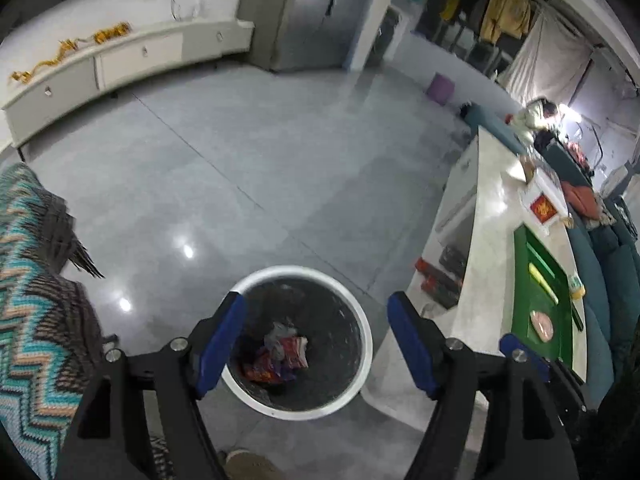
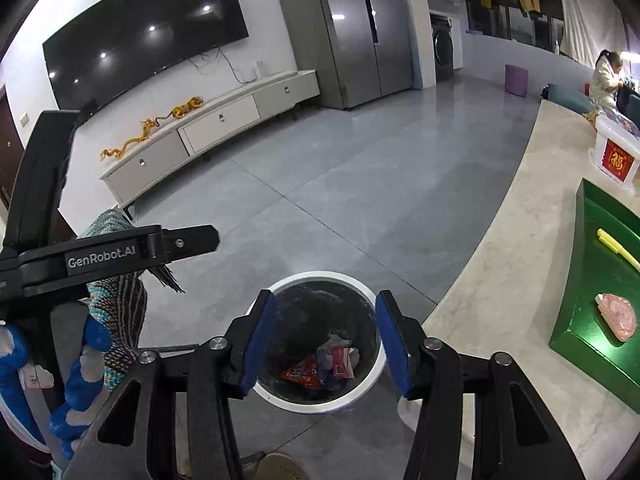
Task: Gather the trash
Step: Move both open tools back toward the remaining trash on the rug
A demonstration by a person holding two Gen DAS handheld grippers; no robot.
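Crumpled wrappers (image 1: pixel 280 354) sit in white-rimmed black-lined bin (image 1: pixel 366 344); my left gripper (image 1: pixel 316 344) and right gripper (image 2: pixel 325 340) hover above, jaws apart, empty.

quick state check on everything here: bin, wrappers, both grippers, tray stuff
trash bin: upright, no lid
wrappers: crumpled at the bin's bottom
left gripper: open, empty
right gripper: open, empty
green tray: on the counter
yellow pen: lying in tray

The left tongs (image 1: pixel 316 340) hang open above a white-rimmed trash bin (image 1: pixel 362 344) on the grey floor (image 1: pixel 248 168), nothing between the blue pads (image 1: pixel 220 344). Crumpled wrappers (image 1: pixel 280 356) lie in the bin's black liner. Right of it, a pale tabletop (image 1: pixel 492 240) carries a green tray (image 1: pixel 520 248). A zigzag blanket (image 1: pixel 36 300) drapes at left.
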